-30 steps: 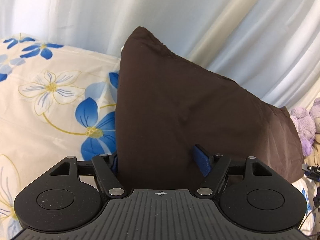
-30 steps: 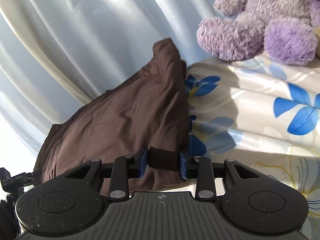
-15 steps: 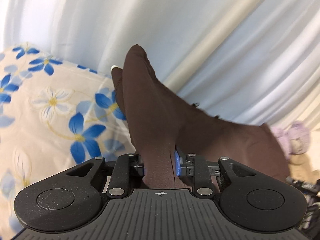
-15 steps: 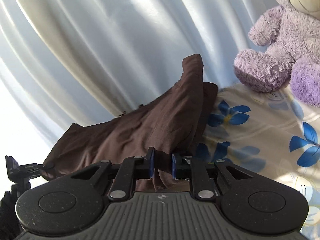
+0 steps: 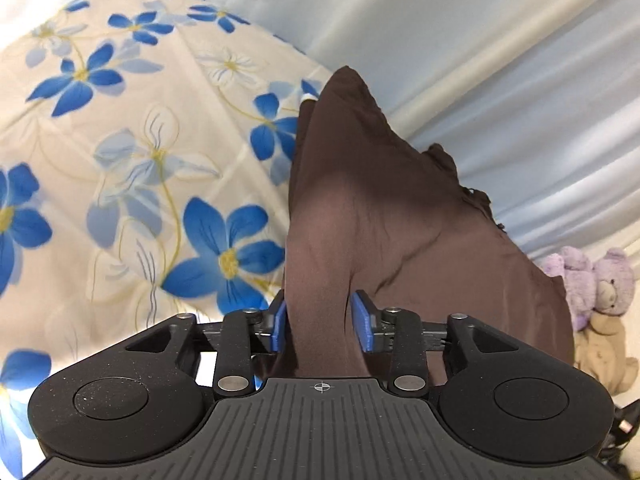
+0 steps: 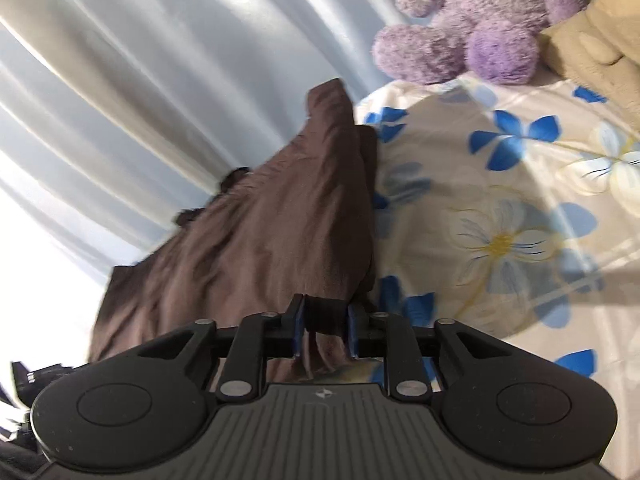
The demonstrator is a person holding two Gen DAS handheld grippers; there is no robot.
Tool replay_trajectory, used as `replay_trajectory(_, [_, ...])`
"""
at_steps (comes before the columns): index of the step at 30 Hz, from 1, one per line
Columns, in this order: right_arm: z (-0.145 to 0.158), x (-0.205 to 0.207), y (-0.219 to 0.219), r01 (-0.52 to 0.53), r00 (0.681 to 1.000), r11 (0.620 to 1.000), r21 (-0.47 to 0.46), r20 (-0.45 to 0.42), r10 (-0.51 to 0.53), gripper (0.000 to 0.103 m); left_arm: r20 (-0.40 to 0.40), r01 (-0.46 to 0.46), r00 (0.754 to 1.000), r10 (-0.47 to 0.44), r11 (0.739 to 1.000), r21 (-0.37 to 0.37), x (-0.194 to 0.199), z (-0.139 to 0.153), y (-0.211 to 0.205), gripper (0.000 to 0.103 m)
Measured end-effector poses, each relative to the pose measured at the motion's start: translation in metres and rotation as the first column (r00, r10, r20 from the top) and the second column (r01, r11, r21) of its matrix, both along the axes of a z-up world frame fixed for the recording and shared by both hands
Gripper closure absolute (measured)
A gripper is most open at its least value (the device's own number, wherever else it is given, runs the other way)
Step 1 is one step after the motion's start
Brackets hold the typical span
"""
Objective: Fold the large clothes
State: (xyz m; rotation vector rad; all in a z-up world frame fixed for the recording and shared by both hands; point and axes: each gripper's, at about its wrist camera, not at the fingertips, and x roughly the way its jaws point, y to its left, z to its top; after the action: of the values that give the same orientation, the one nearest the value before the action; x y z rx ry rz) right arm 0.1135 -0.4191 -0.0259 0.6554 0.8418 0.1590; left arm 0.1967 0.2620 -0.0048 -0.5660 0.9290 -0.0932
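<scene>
Both grippers, left & right, clamped on brown garment lifted over floral bed sheet; fold appears mid-way, laydown & smoothing still to do.

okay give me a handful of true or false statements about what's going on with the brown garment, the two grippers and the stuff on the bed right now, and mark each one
1. The left gripper has brown garment fabric between its blue pads. True.
2. The right gripper is empty. False: a band of the garment's edge sits between its pads.
3. The garment lies flat across the floral bedsheet. False: it is lifted and hangs from both grippers in front of the pale curtain.
4. A purple teddy bear sits on the bed. True.
5. The bedsheet's flowers are red. False: they are blue and white.
</scene>
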Motion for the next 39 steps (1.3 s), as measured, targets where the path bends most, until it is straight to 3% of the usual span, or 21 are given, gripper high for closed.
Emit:
replay_trajectory(3, [0.003, 0.014, -0.004, 0.053, 0.999, 0.997, -0.054, -0.003, -0.054, 0.067, 0.090, 0.018, 0.996, -0.024, 0.998, 0.068, 0.018, 0.009, -0.008, 0.041])
replay_trajectory(4, [0.005, 0.019, -0.005, 0.066, 0.998, 0.996, -0.054, 0.015, -0.065, 0.054, 0.108, 0.027, 0.994, -0.035, 0.997, 0.072, 0.025, 0.009, -0.012, 0.035])
replay_trajectory(6, [0.010, 0.033, -0.004, 0.082, 0.995, 0.994, -0.075, 0.068, -0.077, 0.044, 0.120, 0.043, 0.991, -0.053, 0.995, 0.085, 0.045, 0.003, -0.019, 0.031])
replay_trajectory(8, [0.007, 0.054, 0.004, 0.062, 0.996, 0.991, -0.116, 0.078, -0.053, 0.044, 0.093, 0.041, 0.994, -0.053, 0.991, 0.127, 0.058, -0.005, -0.025, 0.032])
replay_trajectory(11, [-0.006, 0.084, 0.023, 0.043, 0.999, 0.975, -0.219, 0.035, -0.036, 0.050, 0.088, 0.034, 0.995, -0.048, 0.988, 0.152, 0.070, -0.014, -0.031, 0.048])
replay_trajectory(13, [-0.011, 0.095, 0.032, 0.041, 0.999, 0.966, -0.256, 0.045, -0.031, 0.069, 0.102, 0.025, 0.994, -0.044, 0.983, 0.181, 0.074, -0.014, -0.032, 0.065])
replay_trajectory(14, [-0.012, 0.100, 0.037, 0.042, 0.998, 0.961, -0.274, 0.052, -0.029, 0.080, 0.113, 0.022, 0.993, -0.043, 0.983, 0.181, 0.075, -0.013, -0.032, 0.068])
replay_trajectory(17, [-0.010, 0.104, 0.048, 0.074, 0.995, 0.931, -0.357, 0.092, -0.044, 0.088, 0.168, -0.011, 0.986, -0.020, 0.983, 0.183, 0.070, -0.008, -0.030, 0.075])
replay_trajectory(20, [-0.009, 0.101, 0.051, 0.140, 0.985, 0.913, -0.383, 0.144, -0.090, 0.088, 0.177, -0.034, 0.984, -0.009, 0.970, 0.241, 0.069, -0.016, -0.034, 0.072])
replay_trajectory(24, [-0.022, 0.100, 0.060, 0.132, 0.990, 0.884, -0.448, 0.107, -0.094, 0.078, 0.185, -0.094, 0.982, 0.041, 0.953, 0.287, 0.058, -0.011, -0.033, 0.055])
replay_trajectory(26, [-0.010, 0.091, 0.063, 0.171, 0.982, 0.843, -0.510, 0.160, -0.102, 0.077, 0.227, -0.136, 0.972, 0.060, 0.932, 0.336, 0.053, 0.005, -0.037, 0.055])
replay_trajectory(28, [0.006, 0.081, 0.066, 0.258, 0.956, 0.799, -0.544, 0.263, -0.130, 0.075, 0.277, -0.115, 0.961, 0.017, 0.932, 0.344, 0.055, 0.021, -0.054, 0.055])
replay_trajectory(30, [0.021, 0.078, 0.079, 0.303, 0.924, 0.807, -0.506, 0.364, -0.119, 0.073, 0.317, -0.029, 0.945, -0.083, 0.943, 0.333, 0.066, 0.031, -0.088, 0.047])
replay_trajectory(31, [0.025, 0.082, 0.091, 0.283, 0.918, 0.834, -0.473, 0.385, -0.093, 0.073, 0.333, 0.029, 0.931, -0.150, 0.940, 0.340, 0.073, 0.032, -0.110, 0.038])
replay_trajectory(33, [0.026, 0.101, 0.128, 0.161, 0.923, 0.902, -0.401, 0.384, 0.006, 0.074, 0.337, 0.120, 0.905, -0.260, 0.915, 0.385, 0.091, 0.025, -0.155, 0.031])
replay_trajectory(34, [0.022, 0.113, 0.152, 0.081, 0.931, 0.922, -0.378, 0.359, 0.066, 0.082, 0.338, 0.158, 0.889, -0.310, 0.899, 0.408, 0.101, 0.018, -0.175, 0.031])
replay_trajectory(35, [0.016, 0.126, 0.179, -0.009, 0.934, 0.931, -0.364, 0.329, 0.138, 0.093, 0.339, 0.171, 0.879, -0.335, 0.886, 0.432, 0.111, 0.009, -0.192, 0.031])
replay_trajectory(37, [0.002, 0.145, 0.226, -0.114, 0.918, 0.919, -0.378, 0.314, 0.243, 0.097, 0.327, 0.144, 0.882, -0.340, 0.854, 0.500, 0.131, -0.012, -0.216, 0.028])
replay_trajectory(39, [-0.015, 0.164, 0.258, -0.148, 0.919, 0.908, -0.392, 0.285, 0.273, 0.098, 0.303, 0.096, 0.905, -0.297, 0.839, 0.536, 0.150, -0.035, -0.223, 0.023])
